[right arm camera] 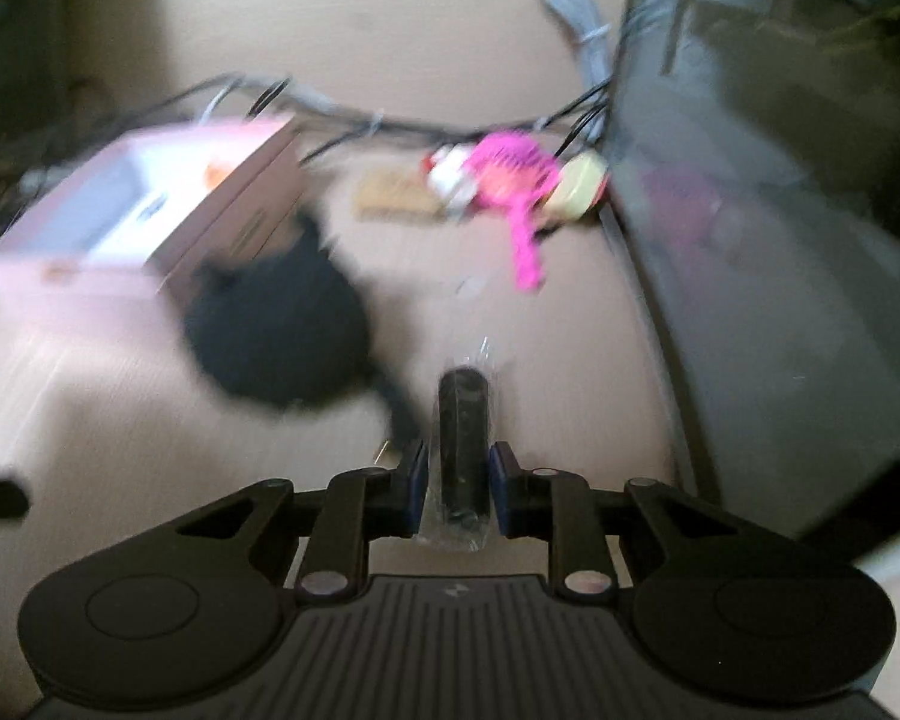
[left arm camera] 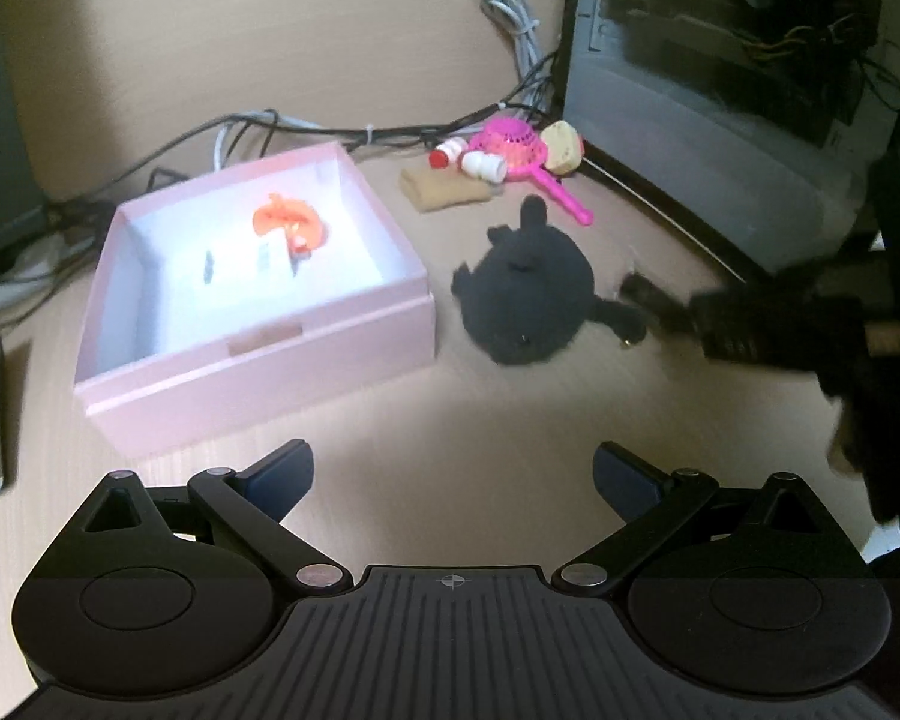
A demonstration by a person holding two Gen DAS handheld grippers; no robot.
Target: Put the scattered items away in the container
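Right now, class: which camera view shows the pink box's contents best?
The left wrist view: it looks down into the pink box, sharp enough to show an orange toy inside. The right wrist view is motion-blurred, showing only the box's side and an orange smear.

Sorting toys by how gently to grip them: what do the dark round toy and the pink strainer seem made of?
The dark plush toy looks like soft fabric: matte, fuzzy outline, floppy ears. The pink strainer looks like hard moulded plastic: bright, smooth, perforated bowl, stiff handle. Blur leaves both uncertain.
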